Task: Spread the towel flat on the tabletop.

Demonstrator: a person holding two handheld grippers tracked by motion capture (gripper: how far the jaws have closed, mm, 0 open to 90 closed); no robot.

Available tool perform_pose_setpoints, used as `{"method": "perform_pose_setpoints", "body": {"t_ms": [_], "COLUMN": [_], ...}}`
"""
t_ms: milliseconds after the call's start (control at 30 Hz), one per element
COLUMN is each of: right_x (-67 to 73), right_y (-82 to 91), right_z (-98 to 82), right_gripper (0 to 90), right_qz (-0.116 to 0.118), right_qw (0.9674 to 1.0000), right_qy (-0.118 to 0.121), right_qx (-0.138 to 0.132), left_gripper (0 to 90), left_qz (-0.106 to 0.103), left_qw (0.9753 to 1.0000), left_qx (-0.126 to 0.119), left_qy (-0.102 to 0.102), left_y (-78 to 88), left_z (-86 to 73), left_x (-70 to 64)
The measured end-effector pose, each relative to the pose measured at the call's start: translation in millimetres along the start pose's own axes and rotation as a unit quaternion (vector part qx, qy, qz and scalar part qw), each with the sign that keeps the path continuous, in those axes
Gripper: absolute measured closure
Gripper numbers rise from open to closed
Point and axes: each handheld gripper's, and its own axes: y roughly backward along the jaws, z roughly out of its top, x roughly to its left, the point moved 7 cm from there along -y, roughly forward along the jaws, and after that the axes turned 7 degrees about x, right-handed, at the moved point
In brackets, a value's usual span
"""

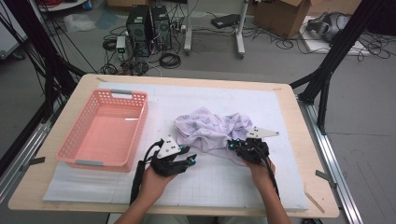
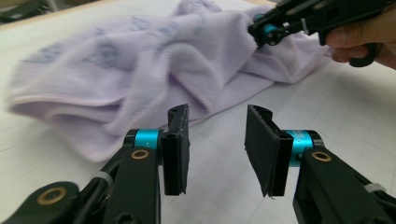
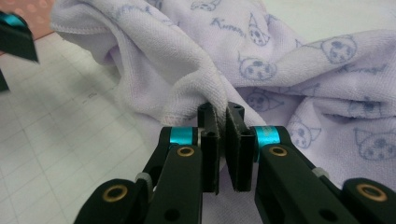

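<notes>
**Colours on the table**

The towel [image 1: 212, 128] is pale lilac, printed with small blue-grey cartoon faces and script. The basket [image 1: 105, 130] is salmon pink with a slotted wall. The mat [image 1: 224, 182] is white with a fine grey grid, on a light wood table [image 1: 308, 135]. Both grippers are black with turquoise collars and brass rivets.
</notes>
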Motion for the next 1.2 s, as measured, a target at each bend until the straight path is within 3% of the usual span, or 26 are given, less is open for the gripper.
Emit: {"method": "perform_pose_setpoints", "body": {"t_ms": [133,300,400,467,633,700,800,1000,1100,1200], "right_x": [-0.2,-0.3,0.2,0.7,2.4,5.3,11.7,20.3,12.8,-3.5], "right_y": [-0.3,0.3,0.0,0.3,0.1,0.3,1.9,16.6,29.8,46.6], "right_z": [-0.3,-0.8,-1.3,-1.2,-1.6,-1.8,-3.0,-10.2,-18.4,-32.4], "right_gripper": [85.0,84.8,84.5,84.5,84.1,81.9,77.0,70.2,70.2,70.4], "right_qz": [0.001,0.000,-0.002,-0.003,-0.003,0.000,0.007,0.025,0.006,-0.043], "right_qw": [1.0000,1.0000,1.0000,0.9999,0.9999,0.9997,0.9994,0.9990,0.9995,0.9989], "right_qy": [0.000,0.003,0.005,0.008,0.012,0.020,0.029,0.037,0.030,0.013], "right_qx": [0.001,0.003,0.007,0.007,0.010,0.013,0.017,0.009,0.006,0.011], "left_gripper": [54.0,52.8,68.1,80.8,85.1,85.0,85.0,85.0,85.0,84.9], "left_qz": [0.014,0.021,0.027,0.015,-0.019,-0.037,-0.047,-0.047,-0.051,-0.058], "left_qw": [0.9994,0.9987,0.9985,0.9986,0.9986,0.9982,0.9975,0.9966,0.9964,0.9960], "left_qx": [0.029,0.038,0.043,0.045,0.048,0.042,0.033,0.020,0.016,0.015], "left_qy": [0.011,0.024,0.020,0.021,0.013,0.023,0.040,0.065,0.066,0.065], "left_y": [-31.6,-54.4,-59.4,-59.3,-43.5,-31.8,-12.0,26.3,39.5,49.6], "left_z": [0.4,7.0,7.8,6.8,4.6,1.3,-7.0,-26.4,-32.6,-39.3], "left_x": [5.3,10.5,12.4,12.6,7.2,6.5,10.3,21.1,20.3,15.3]}}
